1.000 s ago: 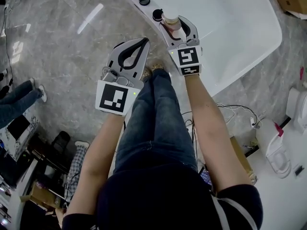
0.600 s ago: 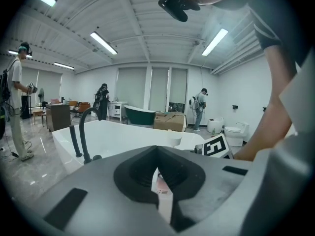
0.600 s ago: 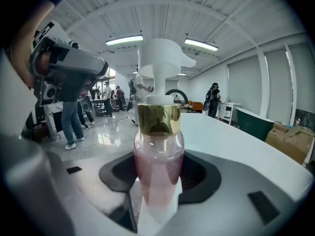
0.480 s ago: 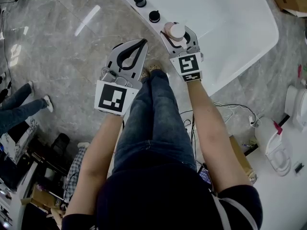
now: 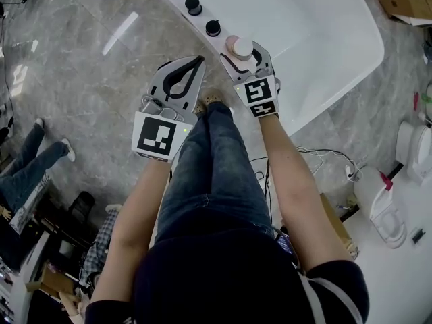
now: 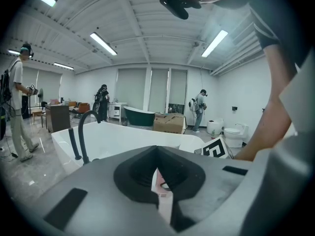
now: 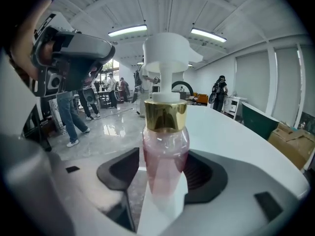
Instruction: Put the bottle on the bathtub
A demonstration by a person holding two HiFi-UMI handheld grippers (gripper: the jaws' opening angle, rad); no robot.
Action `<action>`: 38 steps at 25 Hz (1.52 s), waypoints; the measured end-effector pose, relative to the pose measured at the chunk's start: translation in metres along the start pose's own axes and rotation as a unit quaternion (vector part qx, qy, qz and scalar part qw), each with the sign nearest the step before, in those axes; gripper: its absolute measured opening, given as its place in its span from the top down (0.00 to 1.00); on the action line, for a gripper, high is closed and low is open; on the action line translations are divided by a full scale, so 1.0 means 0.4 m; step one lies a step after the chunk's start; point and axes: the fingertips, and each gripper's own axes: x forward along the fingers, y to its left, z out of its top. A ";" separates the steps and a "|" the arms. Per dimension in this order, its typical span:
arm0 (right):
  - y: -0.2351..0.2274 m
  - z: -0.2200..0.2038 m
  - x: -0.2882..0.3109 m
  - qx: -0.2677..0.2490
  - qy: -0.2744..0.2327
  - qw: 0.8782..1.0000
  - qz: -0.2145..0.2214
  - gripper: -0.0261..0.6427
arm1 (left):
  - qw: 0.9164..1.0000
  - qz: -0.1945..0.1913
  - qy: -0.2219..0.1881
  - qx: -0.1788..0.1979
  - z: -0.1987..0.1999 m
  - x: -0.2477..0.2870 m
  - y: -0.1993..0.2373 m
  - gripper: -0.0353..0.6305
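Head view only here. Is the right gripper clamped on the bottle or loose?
Observer: Loose. In the right gripper view, the right gripper has just been opening its jaws. The bottle stands between them with a gap beside it.
Operator: Tilted?
Observer: No, upright on the white rim of the bathtub.
Operator: Anything tall past it?
Observer: A black arched faucet stands farther along the bathtub.

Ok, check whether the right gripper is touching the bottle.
Cannot tell. The right gripper has just been opening its jaws with the bottle between them; the right gripper view shows a gap at one pad, but the bottle hides the other pad's edge.
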 end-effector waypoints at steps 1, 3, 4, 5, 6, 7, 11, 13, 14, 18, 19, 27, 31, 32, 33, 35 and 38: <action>0.000 -0.003 -0.012 0.002 0.003 1.000 -0.004 0.56 | 1.000 0.000 -0.002 0.000 0.006 -0.003 -0.004 0.92; -0.003 -0.012 -0.040 0.007 0.011 1.000 -0.012 0.56 | 1.000 0.000 -0.005 0.001 0.021 -0.006 -0.013 0.92; -0.004 -0.017 -0.055 0.013 0.015 1.000 -0.016 0.55 | 1.000 -0.001 -0.007 0.002 0.029 -0.008 -0.016 0.92; -0.006 -0.022 -0.070 0.022 0.018 0.999 -0.020 0.56 | 1.000 -0.001 -0.009 0.003 0.036 -0.010 -0.018 0.92; -0.008 -0.025 -0.086 0.033 0.020 0.999 -0.025 0.56 | 1.000 0.000 -0.011 0.003 0.043 -0.013 -0.017 0.92; -0.010 -0.027 -0.103 0.044 0.022 0.998 -0.030 0.56 | 1.000 0.001 -0.010 0.004 0.047 -0.017 -0.017 0.92; -0.010 -0.039 -0.194 0.067 0.036 0.996 -0.052 0.56 | 1.000 0.010 0.008 0.000 0.058 -0.045 -0.030 0.92; -0.014 -0.012 -0.240 0.077 0.024 0.995 -0.066 0.73 | 1.000 0.013 0.002 0.000 0.073 -0.053 -0.044 0.92; -0.017 0.006 -0.260 0.083 0.016 0.994 -0.074 0.80 | 1.000 0.015 -0.002 -0.001 0.081 -0.059 -0.048 0.92; -0.009 0.109 -0.321 0.084 -0.022 0.993 -0.080 0.89 | 0.999 0.035 -0.004 -0.013 0.110 -0.097 -0.045 0.92; -0.009 0.146 -0.330 0.076 -0.035 0.993 -0.077 0.90 | 0.999 0.046 -0.010 -0.013 0.123 -0.108 -0.037 0.92; 0.089 0.456 -0.384 -0.001 -0.129 0.991 -0.020 0.91 | 0.985 0.165 -0.053 -0.001 0.244 -0.295 0.036 0.92; 0.165 0.632 -0.369 -0.035 -0.183 0.982 0.022 0.91 | 0.967 0.247 -0.059 -0.008 0.283 -0.421 0.114 0.92; 0.191 0.672 -0.368 -0.043 -0.195 0.979 0.032 0.91 | 0.962 0.267 -0.062 -0.012 0.290 -0.458 0.132 0.92; 0.218 0.712 -0.368 -0.051 -0.205 0.976 0.043 0.91 | 0.956 0.286 -0.065 -0.015 0.296 -0.497 0.148 0.92; 0.269 0.784 -0.369 -0.064 -0.223 0.971 0.062 0.91 | 0.943 0.324 -0.070 -0.022 0.311 -0.573 0.178 0.92; 0.331 0.870 -0.370 -0.070 -0.245 0.964 0.082 0.91 | 0.923 0.376 -0.080 -0.024 0.340 -0.683 0.213 0.92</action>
